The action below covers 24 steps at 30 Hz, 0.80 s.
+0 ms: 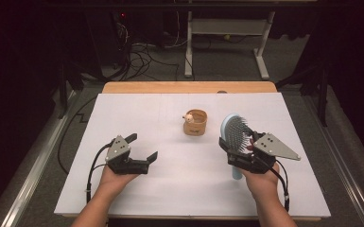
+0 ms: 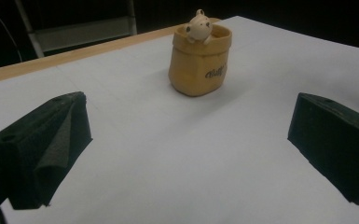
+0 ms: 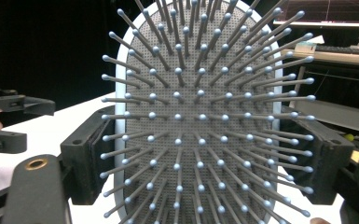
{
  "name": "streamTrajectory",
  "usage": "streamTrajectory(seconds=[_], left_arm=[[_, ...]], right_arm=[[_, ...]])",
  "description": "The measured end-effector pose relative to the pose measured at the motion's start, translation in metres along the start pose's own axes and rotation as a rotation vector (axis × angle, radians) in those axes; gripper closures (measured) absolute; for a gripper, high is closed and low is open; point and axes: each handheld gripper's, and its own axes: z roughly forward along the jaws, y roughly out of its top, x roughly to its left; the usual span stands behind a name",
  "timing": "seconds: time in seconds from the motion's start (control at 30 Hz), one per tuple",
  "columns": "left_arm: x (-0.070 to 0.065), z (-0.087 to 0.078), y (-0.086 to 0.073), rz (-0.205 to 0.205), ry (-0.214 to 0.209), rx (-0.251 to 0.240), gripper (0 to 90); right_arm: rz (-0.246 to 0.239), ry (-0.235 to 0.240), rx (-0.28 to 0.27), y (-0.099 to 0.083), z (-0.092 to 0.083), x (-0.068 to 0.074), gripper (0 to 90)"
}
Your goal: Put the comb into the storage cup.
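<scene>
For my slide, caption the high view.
Right gripper clamps a blue hairbrush; open left gripper faces a tan pot.

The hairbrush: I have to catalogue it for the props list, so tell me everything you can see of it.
The hairbrush has a pale blue, plastic-looking oval frame and handle, with a grey perforated pad bristling with thin grey pins tipped in small pale balls. The right gripper is shut on it, its black jaws pressing both edges of the head. It is held tilted with the head away from the person, handle end low near the white table.
</scene>
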Motion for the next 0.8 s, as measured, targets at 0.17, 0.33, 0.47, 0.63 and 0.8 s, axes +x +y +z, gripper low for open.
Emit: streamTrajectory(seconds=[0.17, 0.33, 0.47, 0.63, 0.8], left_arm=[[-0.006, 0.015, 0.0, -0.002, -0.023, -0.001, 0.3], [-0.011, 0.03, -0.002, -0.008, -0.037, 0.011, 0.3], [-0.017, 0.04, -0.004, -0.011, -0.063, 0.007, 0.3], [-0.028, 0.047, -0.006, -0.031, -0.108, 0.004, 0.3], [-0.039, 0.046, -0.013, -0.02, -0.143, 0.022, 0.3]], right_arm=[[-0.004, -0.008, 0.002, -0.001, 0.0, 0.0, 20.6], [-0.006, -0.011, 0.0, 0.0, 0.0, 0.0, 20.6], [-0.007, -0.013, -0.003, 0.001, 0.0, 0.001, 20.6], [-0.017, -0.02, -0.004, 0.001, -0.001, 0.002, 20.6], [-0.029, -0.029, -0.005, 0.001, 0.0, 0.004, 20.7]])
